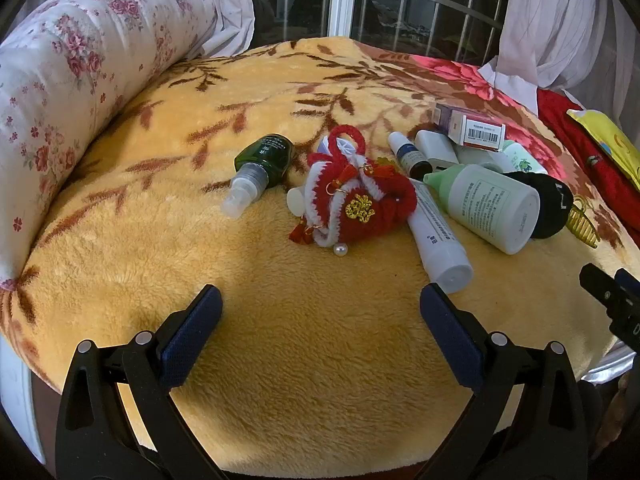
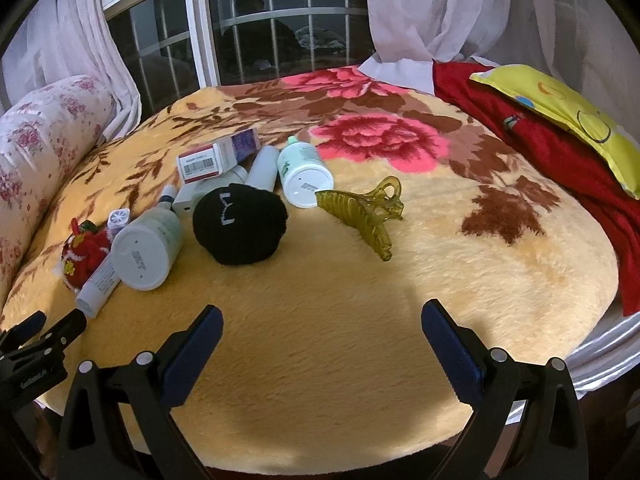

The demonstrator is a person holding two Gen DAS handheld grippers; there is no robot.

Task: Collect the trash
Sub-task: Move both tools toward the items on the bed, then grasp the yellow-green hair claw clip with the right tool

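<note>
Clutter lies on a yellow flowered blanket (image 1: 320, 360). In the left wrist view: a dark green spray bottle (image 1: 262, 162), a red knitted pouch (image 1: 356, 196), a white tube (image 1: 438, 236), a pale green bottle (image 1: 490, 206), a small dropper bottle (image 1: 410, 156), a carton with a barcode (image 1: 472, 126) and a black knitted ball (image 1: 550, 204). The right wrist view shows the black ball (image 2: 240, 224), a yellow hair claw (image 2: 364, 212), two pale green bottles (image 2: 148, 250) (image 2: 304, 174) and the carton (image 2: 218, 156). My left gripper (image 1: 320, 316) and right gripper (image 2: 322, 334) are open and empty, short of the pile.
A floral bolster (image 1: 68, 76) lines the left side. A red cloth (image 2: 540, 152) and a yellow pillow (image 2: 568, 112) lie at the right. A barred window (image 2: 248, 28) and white curtains (image 2: 440, 8) stand behind. The blanket's front edge is near both grippers.
</note>
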